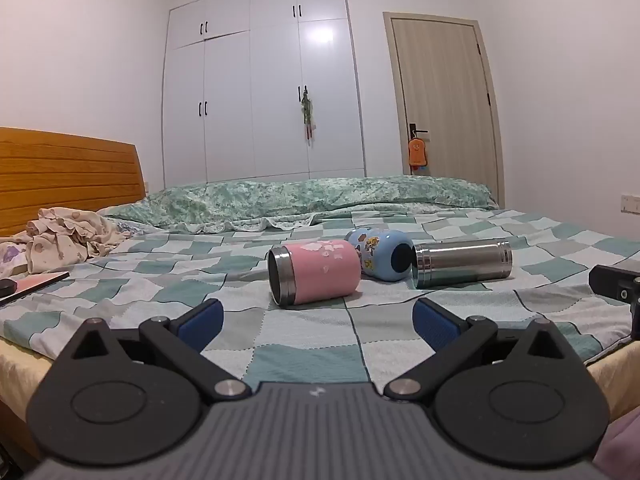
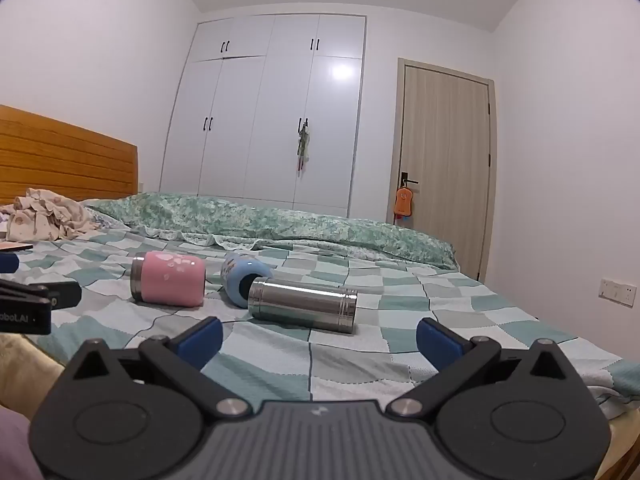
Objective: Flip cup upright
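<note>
Three cups lie on their sides on the checked bedspread [image 1: 312, 344]: a pink cup [image 1: 316, 272] [image 2: 170, 284] with a steel rim, a blue cartoon cup [image 1: 380, 254] [image 2: 244, 280], and a long steel cup [image 1: 462, 264] [image 2: 304, 304]. My left gripper [image 1: 318, 322] is open and empty, just short of the pink cup. My right gripper [image 2: 318, 340] is open and empty, just short of the steel cup. Each gripper shows at the edge of the other's view: the right one [image 1: 616, 284], the left one [image 2: 36, 304].
A green quilt roll [image 1: 320, 200] lies across the bed behind the cups. Crumpled clothes [image 1: 68, 240] and a flat book [image 1: 36, 284] lie at left near the wooden headboard [image 1: 68, 168]. A white wardrobe [image 1: 264, 92] and door [image 1: 444, 100] stand behind.
</note>
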{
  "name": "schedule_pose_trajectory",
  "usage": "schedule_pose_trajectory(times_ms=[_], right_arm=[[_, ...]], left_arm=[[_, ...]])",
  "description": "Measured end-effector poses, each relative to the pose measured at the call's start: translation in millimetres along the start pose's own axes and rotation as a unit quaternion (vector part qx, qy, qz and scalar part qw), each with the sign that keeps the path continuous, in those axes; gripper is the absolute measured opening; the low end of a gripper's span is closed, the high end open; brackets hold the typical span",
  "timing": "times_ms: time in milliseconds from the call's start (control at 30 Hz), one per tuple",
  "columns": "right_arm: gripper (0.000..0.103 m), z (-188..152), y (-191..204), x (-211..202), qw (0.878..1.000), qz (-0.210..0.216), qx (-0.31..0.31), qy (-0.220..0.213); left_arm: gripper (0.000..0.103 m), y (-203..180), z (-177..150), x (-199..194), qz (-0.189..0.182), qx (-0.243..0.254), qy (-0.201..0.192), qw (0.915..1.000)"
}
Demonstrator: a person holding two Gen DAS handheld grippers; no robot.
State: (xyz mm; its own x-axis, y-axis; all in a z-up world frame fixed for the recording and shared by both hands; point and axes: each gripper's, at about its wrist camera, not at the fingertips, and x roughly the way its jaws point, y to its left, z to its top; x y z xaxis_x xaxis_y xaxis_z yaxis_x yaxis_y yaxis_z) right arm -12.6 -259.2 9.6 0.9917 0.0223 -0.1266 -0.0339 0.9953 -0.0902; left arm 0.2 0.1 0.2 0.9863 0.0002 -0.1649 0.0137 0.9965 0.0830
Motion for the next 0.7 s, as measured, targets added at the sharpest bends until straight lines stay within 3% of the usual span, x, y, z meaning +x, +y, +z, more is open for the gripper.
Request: schedule_pose_trajectory(times_ms=[700], right_arm=[[0.103, -0.4, 0.7, -1.4, 1.000, -0.001, -0.001, -0.004]], left_arm=[[0.103, 0.7, -0.2, -0.2, 0.001, 0.000, -0.006, 1.0000]])
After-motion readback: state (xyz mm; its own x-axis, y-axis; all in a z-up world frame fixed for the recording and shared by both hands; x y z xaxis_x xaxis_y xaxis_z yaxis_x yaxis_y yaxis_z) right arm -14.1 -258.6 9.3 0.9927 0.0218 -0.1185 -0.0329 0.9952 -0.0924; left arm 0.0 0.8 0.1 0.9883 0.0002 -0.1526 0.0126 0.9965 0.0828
